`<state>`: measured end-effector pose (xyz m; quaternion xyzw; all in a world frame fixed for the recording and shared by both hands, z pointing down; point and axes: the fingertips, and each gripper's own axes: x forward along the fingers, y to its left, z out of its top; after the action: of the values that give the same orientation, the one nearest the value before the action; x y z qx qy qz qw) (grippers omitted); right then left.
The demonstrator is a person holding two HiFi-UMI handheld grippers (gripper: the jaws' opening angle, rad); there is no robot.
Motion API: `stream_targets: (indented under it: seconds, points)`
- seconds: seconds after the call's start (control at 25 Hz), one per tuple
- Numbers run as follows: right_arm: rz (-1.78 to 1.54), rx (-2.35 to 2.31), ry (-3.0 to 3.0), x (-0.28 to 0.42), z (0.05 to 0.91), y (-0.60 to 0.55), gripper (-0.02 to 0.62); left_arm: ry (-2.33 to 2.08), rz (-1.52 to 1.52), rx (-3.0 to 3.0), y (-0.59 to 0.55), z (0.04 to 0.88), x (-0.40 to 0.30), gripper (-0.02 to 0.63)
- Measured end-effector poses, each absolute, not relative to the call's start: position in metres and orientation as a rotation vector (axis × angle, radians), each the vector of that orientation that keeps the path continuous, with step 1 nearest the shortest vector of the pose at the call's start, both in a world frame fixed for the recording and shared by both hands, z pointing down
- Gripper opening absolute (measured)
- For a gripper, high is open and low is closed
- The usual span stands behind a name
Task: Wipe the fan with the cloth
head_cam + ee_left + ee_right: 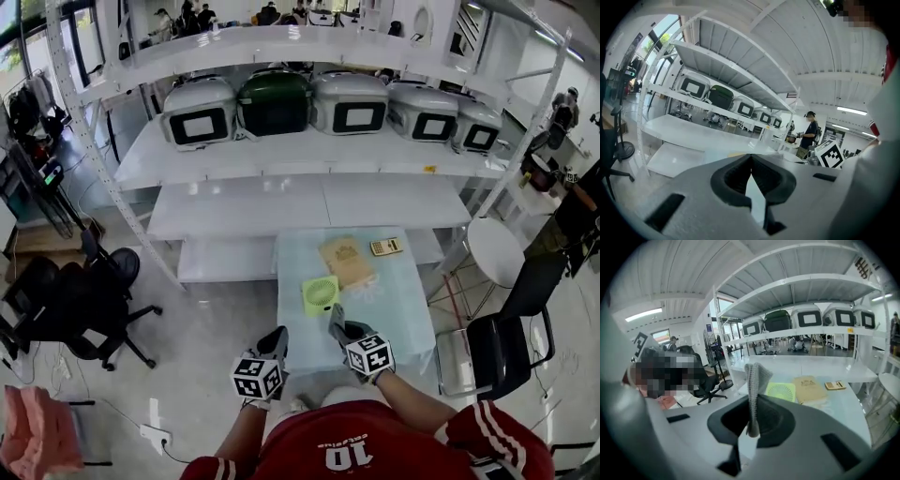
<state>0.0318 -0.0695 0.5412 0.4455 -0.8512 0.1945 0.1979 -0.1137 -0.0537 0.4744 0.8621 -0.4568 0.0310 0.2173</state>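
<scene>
Carry right gripper (752,398) forward to small light-green square fan (321,293), lying flat on pale glass tabletop (403,309), near and left of tan book (347,261). Lay grey knitted cloth (753,376), pinched tight between its fingers (776,420), on the grille and rub lightly. Steady with left gripper (751,157), fingers closed together, empty. Readable: "10" on red shirt (300,445); book print too small.

The cloth (753,380) pinched in my right gripper (752,401) is a grey knit, coarse and matt. That gripper's shell looks like smooth, matt grey plastic, with dark ribbed pads of a rubbery look. My left gripper (750,164) has the same 2 finishes. The fan (781,392) is pale green plastic with a finely ribbed grille. The table (403,319) top is glossy and glass-like. The brown book (809,389) looks matt, like card.
</scene>
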Motion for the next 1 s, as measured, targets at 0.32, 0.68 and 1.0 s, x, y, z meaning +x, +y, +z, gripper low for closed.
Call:
stream_targets:
  seconds: [0.32,0.68,1.0]
  points:
    - [0.477,1.329,-2.564,0.096,0.440,-0.056,0.017,-1.298,0.062,2.510,-0.014,0.404,-0.072,0.006]
    - [0.358,1.276,-2.737,0.172,0.349,0.004,0.018,-1.376,-0.054,2.577,0.053,0.328,-0.009,0.006]
    - [0.232,1.365,-2.864,0.234,0.267,0.039,0.018,-1.501,-0.168,2.628,0.103,0.246,0.002,0.006]
